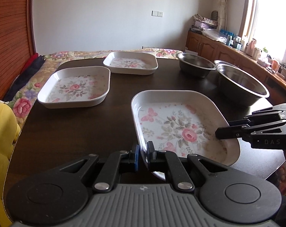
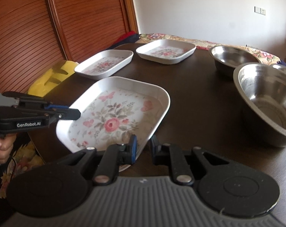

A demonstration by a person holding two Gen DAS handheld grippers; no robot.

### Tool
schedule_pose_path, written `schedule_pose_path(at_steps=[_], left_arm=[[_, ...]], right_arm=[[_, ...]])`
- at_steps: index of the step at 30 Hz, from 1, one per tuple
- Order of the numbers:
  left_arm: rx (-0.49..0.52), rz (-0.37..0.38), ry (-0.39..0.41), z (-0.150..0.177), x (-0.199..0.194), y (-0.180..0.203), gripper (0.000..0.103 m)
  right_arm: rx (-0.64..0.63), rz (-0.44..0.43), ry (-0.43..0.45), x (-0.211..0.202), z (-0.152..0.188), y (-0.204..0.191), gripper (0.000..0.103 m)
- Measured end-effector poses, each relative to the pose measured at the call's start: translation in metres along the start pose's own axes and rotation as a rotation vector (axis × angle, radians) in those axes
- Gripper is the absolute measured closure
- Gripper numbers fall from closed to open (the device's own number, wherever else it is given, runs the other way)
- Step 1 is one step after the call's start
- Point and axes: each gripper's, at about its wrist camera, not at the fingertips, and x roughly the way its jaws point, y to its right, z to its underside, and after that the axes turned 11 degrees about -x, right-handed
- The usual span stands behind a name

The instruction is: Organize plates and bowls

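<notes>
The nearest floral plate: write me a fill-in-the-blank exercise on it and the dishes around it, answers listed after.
1. The left hand-held gripper and the right hand-held gripper both grip the rim of the nearest floral ____.
2. Counting the nearest floral plate, the dark table holds ____ floral plates.
3. The big bowl is made of ____.
4. Printed at the held plate's centre is a pink ____.

Answers: plate; three; metal; rose
</notes>
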Motion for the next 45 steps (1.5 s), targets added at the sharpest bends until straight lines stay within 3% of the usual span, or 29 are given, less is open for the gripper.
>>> schedule_pose_path(at_steps=[11, 14, 16, 23, 29, 34, 38, 40, 45], left_arm=[[-0.001, 0.004, -0.019, 0.001, 0.007, -0.001, 0.066], [-0.004, 0.003, -0.014, 0.0, 0.007, 0.0, 0.065], [-0.008, 0.0, -0.009, -0.001, 0.007, -0.001, 0.059], [-0.012, -0.016, 0.037, -0.015, -0.002, -0.008, 0.04], [-0.014, -0.038, 0.088, -0.031, -0.007, -0.019, 0.022], [-0.024, -0.07, 0.119, -0.046, -0.005, -0.034, 0.016], [-0.032, -0.103, 0.151, -0.061, -0.003, -0.049, 0.005], [-0.032, -0.115, 0.164, -0.068, -0.001, -0.056, 0.004], [-0.035, -0.157, 0.193, -0.085, 0.005, -0.075, 0.0]], right_arm=[[-0.003, 0.006, 0.008, 0.0, 0.001, -0.001, 0.083], [-0.01, 0.007, 0.019, -0.003, 0.001, -0.003, 0.067], [-0.022, 0.032, 0.031, -0.008, -0.001, -0.002, 0.058], [-0.047, 0.067, 0.08, -0.022, -0.016, 0.005, 0.057], [-0.087, 0.058, 0.112, -0.016, -0.04, 0.004, 0.051], [-0.132, 0.048, 0.125, -0.005, -0.061, -0.001, 0.04], [-0.156, 0.031, 0.127, 0.006, -0.078, -0.004, 0.031], [-0.171, 0.027, 0.128, 0.013, -0.088, -0.007, 0.021], [-0.189, 0.004, 0.119, 0.031, -0.107, -0.015, 0.015]])
